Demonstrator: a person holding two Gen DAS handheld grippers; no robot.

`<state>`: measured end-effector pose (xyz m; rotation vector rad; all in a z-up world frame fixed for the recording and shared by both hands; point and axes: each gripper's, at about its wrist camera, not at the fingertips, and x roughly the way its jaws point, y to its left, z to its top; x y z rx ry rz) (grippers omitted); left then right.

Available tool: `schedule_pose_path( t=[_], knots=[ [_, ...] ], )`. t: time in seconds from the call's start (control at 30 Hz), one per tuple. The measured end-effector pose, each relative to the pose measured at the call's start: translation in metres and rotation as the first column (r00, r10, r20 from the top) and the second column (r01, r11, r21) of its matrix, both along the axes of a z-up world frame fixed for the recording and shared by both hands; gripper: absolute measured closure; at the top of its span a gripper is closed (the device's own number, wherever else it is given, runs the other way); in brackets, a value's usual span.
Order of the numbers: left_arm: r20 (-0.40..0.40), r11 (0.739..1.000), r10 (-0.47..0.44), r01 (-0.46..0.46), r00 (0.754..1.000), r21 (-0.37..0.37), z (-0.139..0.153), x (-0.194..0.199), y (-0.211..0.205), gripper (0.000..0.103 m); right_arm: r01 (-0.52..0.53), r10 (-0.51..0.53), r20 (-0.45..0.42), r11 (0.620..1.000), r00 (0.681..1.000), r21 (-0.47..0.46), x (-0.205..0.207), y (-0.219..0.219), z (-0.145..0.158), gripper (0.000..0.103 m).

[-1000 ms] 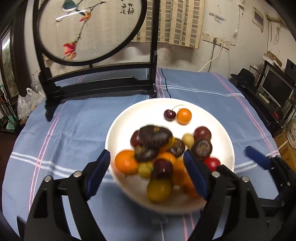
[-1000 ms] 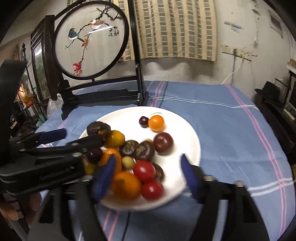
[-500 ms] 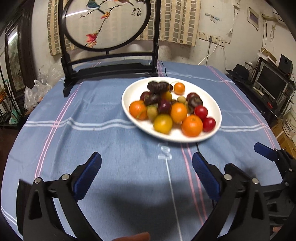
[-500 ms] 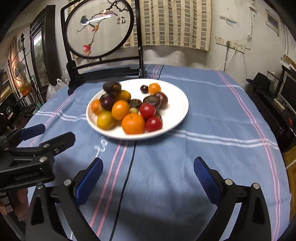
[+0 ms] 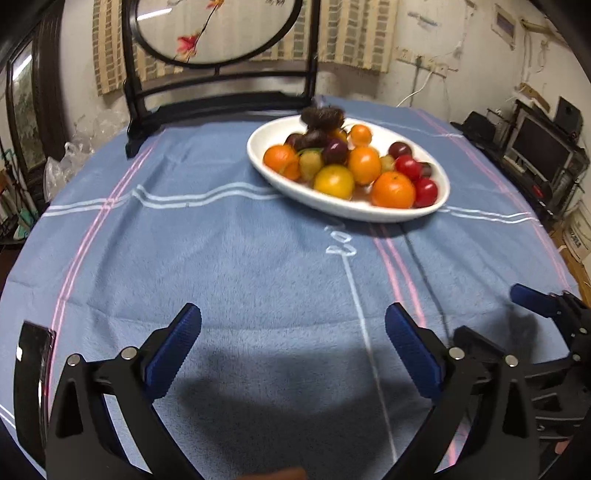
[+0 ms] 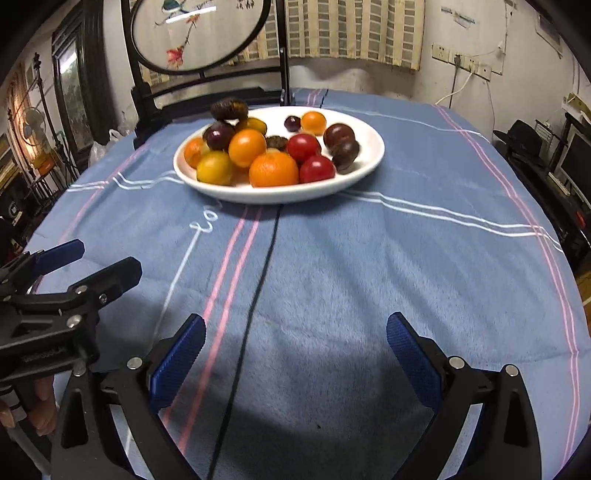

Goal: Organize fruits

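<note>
A: Left gripper (image 5: 293, 338) over the near part of the blue tablecloth (image 5: 240, 266), blue pads spread wide, nothing between them. Right gripper (image 6: 295, 343) likewise: fingers apart, empty, just above cloth.

B: Fruit?

A: All on the white plate (image 6: 364, 168), far half of the table, well apart from both grippers. Large orange (image 6: 273, 169) at the near rim, 2 red tomatoes (image 6: 317, 168) just to its right, a yellow fruit (image 6: 215, 167) to its left. A dark spiky fruit (image 6: 229, 108) sits on top at the back-left of the pile. A small orange one (image 6: 313, 122) and a dark cherry (image 6: 292, 123) lie apart from the heap, toward the far rim.

B: Room to move?

A: Open cloth between grippers and plate; only pink, white and dark stripes cross it. In the right wrist view the left gripper shows at the left margin, beside the table's near-left edge.

B: Far side?

A: A black-framed round screen (image 6: 199, 35) stands on the table just behind the plate. Table edge drops off right toward cluttered shelving (image 5: 543, 155).
</note>
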<state>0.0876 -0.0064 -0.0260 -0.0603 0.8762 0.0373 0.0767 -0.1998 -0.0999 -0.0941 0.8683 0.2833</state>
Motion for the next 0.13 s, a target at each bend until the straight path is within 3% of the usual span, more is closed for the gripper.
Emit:
schedule_pose_path(
  t=[0.13],
  knots=[
    [-0.018,0.999,0.021,-0.021,1.000,-0.034,-0.0083,0.0025,0.0064,0.005,0.014,-0.014,-0.017,1.000,1.000,-0.005,0.0004,-0.0048,-0.0065,0.004]
  ],
)
